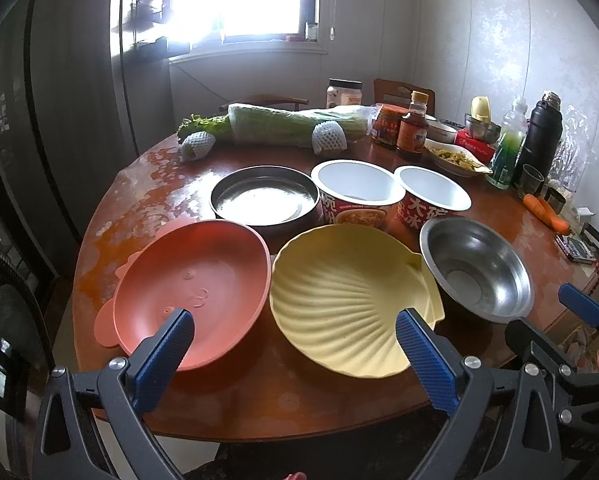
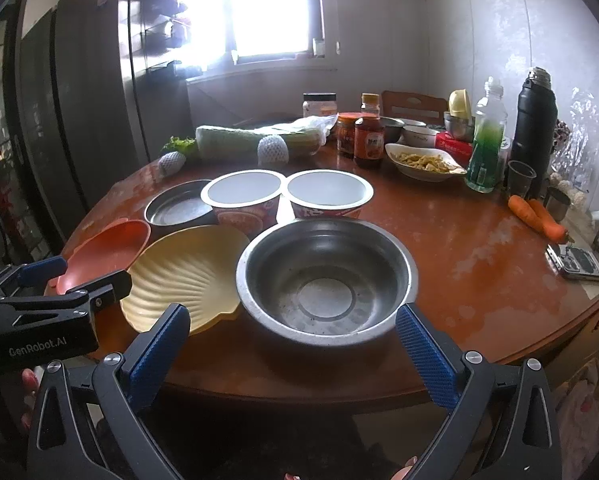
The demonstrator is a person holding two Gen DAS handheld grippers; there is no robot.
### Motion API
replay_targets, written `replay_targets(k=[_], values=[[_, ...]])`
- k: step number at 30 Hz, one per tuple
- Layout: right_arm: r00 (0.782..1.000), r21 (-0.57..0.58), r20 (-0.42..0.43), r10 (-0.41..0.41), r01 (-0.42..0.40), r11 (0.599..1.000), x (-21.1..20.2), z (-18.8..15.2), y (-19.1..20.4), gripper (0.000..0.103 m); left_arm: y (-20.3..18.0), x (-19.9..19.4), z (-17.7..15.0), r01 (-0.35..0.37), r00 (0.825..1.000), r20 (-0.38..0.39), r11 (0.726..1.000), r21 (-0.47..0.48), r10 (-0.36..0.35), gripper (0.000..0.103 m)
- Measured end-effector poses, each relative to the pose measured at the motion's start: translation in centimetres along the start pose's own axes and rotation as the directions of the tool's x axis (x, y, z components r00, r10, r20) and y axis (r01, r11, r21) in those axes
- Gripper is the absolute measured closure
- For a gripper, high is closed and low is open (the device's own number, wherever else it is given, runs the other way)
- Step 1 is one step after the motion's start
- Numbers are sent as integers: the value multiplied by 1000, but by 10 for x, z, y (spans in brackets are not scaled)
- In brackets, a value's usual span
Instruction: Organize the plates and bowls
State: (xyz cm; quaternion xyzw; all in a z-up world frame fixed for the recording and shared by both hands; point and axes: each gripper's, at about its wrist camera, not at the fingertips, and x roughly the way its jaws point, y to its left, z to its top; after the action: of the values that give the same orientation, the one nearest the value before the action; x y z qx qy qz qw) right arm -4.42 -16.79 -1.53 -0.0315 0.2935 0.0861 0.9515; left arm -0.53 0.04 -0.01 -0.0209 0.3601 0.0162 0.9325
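On the round wooden table, a pink bowl (image 1: 191, 288) sits near the front left, with a yellow shell-shaped plate (image 1: 347, 296) to its right and a steel bowl (image 1: 475, 268) further right. Behind them stand a flat steel pan (image 1: 263, 198) and two white-lined paper noodle bowls (image 1: 355, 192) (image 1: 431, 196). My left gripper (image 1: 295, 344) hangs open near the table's front edge, between the pink bowl and the yellow plate, holding nothing. My right gripper (image 2: 293, 338) is open too, its fingers either side of the steel bowl (image 2: 327, 280) without touching it.
The back of the table holds a wrapped cabbage (image 1: 295, 124), sauce jars (image 1: 399, 128), a dish of food (image 2: 423, 162), a green bottle (image 2: 485, 148), a black flask (image 2: 533, 120) and cups. Carrots (image 2: 535, 216) and a small device (image 2: 577, 262) lie at the right. A dark fridge (image 1: 59, 120) stands left.
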Motion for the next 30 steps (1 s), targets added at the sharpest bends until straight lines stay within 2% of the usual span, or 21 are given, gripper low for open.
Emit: replay_targets(k=[30], values=[[1000, -3, 10, -9, 9, 1000, -2, 1, 0, 0, 2, -1, 0, 4, 1000, 3, 1000, 8, -4, 1]])
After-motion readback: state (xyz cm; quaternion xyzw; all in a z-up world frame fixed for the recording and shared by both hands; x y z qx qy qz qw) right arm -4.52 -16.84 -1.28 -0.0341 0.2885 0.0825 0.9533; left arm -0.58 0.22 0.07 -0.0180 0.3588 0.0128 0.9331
